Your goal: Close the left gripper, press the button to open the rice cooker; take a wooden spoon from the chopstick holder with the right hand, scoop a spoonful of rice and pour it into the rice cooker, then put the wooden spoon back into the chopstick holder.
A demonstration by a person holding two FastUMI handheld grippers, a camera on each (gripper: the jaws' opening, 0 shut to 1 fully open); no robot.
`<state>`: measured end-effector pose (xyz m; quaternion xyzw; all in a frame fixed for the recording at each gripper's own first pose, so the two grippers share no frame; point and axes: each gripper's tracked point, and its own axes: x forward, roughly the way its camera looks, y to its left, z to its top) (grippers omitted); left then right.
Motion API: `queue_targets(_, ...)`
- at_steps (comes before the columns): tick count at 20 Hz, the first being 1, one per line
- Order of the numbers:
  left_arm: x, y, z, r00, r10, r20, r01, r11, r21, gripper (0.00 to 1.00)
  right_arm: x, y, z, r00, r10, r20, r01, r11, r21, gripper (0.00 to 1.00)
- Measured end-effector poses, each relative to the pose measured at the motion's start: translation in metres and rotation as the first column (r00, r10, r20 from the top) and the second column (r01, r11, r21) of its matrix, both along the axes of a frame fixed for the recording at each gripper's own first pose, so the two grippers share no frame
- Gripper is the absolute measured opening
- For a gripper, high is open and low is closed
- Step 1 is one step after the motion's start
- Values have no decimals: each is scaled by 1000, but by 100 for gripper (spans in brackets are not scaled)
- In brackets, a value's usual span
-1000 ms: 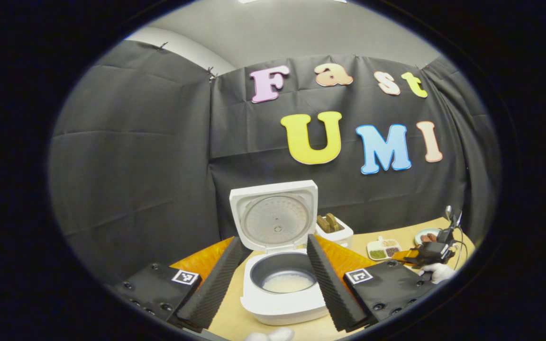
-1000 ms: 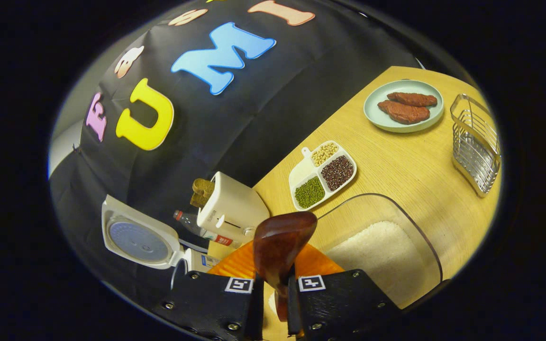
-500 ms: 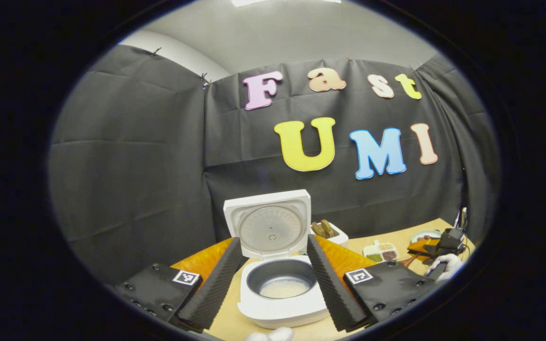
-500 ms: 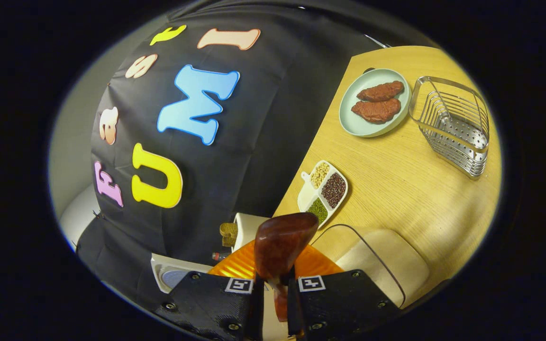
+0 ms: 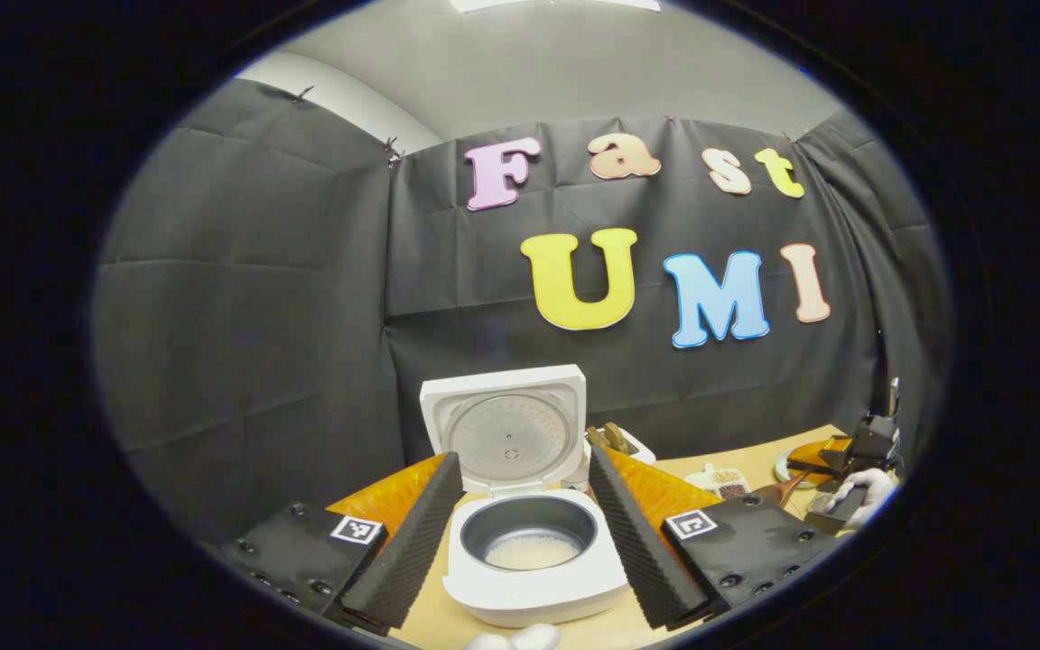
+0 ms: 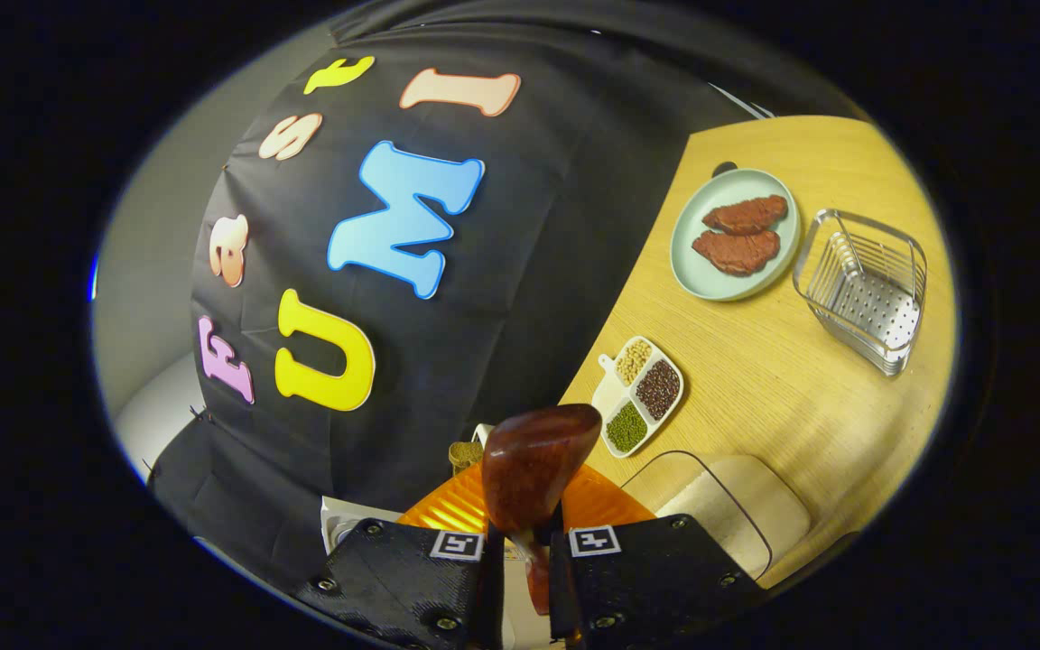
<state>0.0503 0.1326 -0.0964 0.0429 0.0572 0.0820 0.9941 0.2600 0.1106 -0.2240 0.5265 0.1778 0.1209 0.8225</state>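
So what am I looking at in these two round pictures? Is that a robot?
No robot: a person holds a two-finger tool in each hand, and a camera rides on each. The left gripper view looks past the open left tool at a rice cooker, lid up, rice inside. The right gripper view looks along the right tool, shut on a wooden spoon. On the table lie a rice container, a divided dish of beans, a plate of meat and a wire holder.

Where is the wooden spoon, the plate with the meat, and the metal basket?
wooden spoon [image 6: 533,465], right gripper view, on the back of its bowl.
plate [image 6: 691,275], right gripper view, on its bare lower rim.
metal basket [image 6: 868,311], right gripper view, on its perforated bottom.
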Motion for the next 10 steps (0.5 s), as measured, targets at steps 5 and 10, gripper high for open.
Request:
queue_targets(5,-11,16,-9,1000,18,-1,-18,1000,-25,100,-3,26,63,999,19,51,-17,999,-42,20)
queue_targets(10,-26,40,-5,998,50,27,-49,999,-24,100,-9,97,120,991,98,86,-94,994,-48,20)
